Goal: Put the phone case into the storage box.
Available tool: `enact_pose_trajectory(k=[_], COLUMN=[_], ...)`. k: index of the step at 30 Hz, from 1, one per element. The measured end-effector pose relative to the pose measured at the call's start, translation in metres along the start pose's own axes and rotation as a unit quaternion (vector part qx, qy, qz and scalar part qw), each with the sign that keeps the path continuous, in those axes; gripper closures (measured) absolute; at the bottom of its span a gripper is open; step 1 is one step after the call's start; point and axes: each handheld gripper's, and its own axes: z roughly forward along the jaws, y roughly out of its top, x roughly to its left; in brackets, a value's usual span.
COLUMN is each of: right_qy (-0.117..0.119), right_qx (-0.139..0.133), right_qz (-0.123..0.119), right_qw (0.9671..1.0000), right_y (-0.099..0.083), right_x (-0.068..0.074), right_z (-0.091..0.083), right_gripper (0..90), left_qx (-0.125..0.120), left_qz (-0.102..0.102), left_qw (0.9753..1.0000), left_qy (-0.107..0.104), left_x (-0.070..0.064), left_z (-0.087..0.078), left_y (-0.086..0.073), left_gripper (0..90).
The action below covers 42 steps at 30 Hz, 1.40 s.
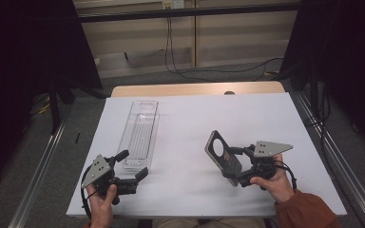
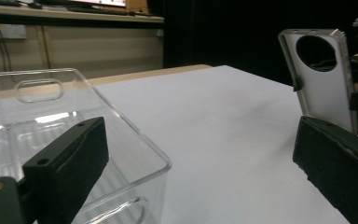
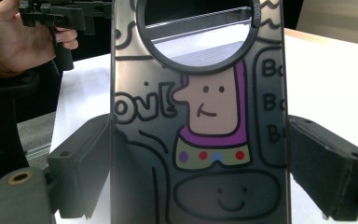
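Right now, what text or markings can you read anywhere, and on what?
"ovl!" or similar, in outlined hand-drawn letters at the left of the phone case held in the right tongs.
"Bo", "Bo", "B" stacked down the case's right edge, each cut off by the edge.
No words on the cartoon figure, only coloured dots and a smiley.
Clear tray: no readable text.
Wall sticker: too small to read.

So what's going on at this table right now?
A person sits at a white table with a hand-held gripper in each hand. The right gripper is clamped on a phone case with a round camera hole and cartoon drawings, holding it tilted up off the table. The left gripper is open, its fingers at the near end of a long clear plastic tray.
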Motion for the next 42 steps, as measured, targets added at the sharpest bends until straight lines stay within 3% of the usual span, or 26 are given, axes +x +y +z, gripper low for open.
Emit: enact_pose_trajectory(k=[6,11,14,15,19,22,24,27,32,34,38,40,42], right_qy=[0.005,0.007,0.007,0.008,0.014,0.014,0.016,0.019,0.02,0.023,0.02,0.02,0.022], right_qx=[0.0,-0.005,-0.006,-0.006,-0.005,-0.007,-0.007,-0.003,-0.004,-0.005,-0.004,-0.004,-0.003], right_qz=[-0.002,-0.001,-0.001,0.0,-0.003,-0.006,-0.008,-0.01,-0.01,-0.011,-0.011,-0.012,-0.015], right_qw=[1.0,1.0,1.0,0.9999,0.9999,0.9999,0.9998,0.9998,0.9998,0.9997,0.9997,0.9997,0.9997], right_y=[0.001,0.003,0.003,0.003,0.004,0.006,0.007,0.007,0.008,0.009,0.009,0.009,0.01], right_x=[0.002,0.002,0.002,0.002,0.003,0.005,0.006,0.006,0.006,0.006,0.006,0.006,0.005], right_z=[0.004,0.005,0.005,0.006,0.008,0.009,0.01,0.012,0.013,0.014,0.015,0.015,0.015], right_gripper=[12.1,12.2,12.1,12.1,12.2,12.2,12.2,12.2,12.2,12.2,12.2,12.2,12.1], left_qx=[0.0,0.014,0.008,0.005,0.007,0.014,0.016,0.02,0.012,-0.002,-0.012,-0.004,-0.007], left_qz=[-0.009,0.0,0.0,-0.009,-0.013,0.003,0.006,0.006,0.006,-0.006,0.006,0.016,0.011], left_qw=[0.9997,0.9986,0.998,0.9979,0.997,0.9962,0.9962,0.9942,0.9932,0.992,0.9908,0.992,0.9907], left_qy=[-0.022,-0.05,-0.063,-0.064,-0.076,-0.086,-0.086,-0.106,-0.116,-0.126,-0.135,-0.125,-0.135], left_x=[-0.004,-0.007,-0.009,-0.011,-0.014,-0.016,-0.019,-0.021,-0.024,-0.025,-0.026,-0.029,-0.031], left_z=[0.008,0.014,0.018,0.02,0.027,0.032,0.036,0.04,0.045,0.047,0.052,0.056,0.061], left_y=[0.001,0.002,0.005,0.005,0.007,0.009,0.01,0.011,0.012,0.013,0.015,0.016,0.016], left_gripper=[3.6,3.6,3.6,3.6,3.6,3.1,3.4,3.4,3.3,2.2,1.4,1.1,1.2])
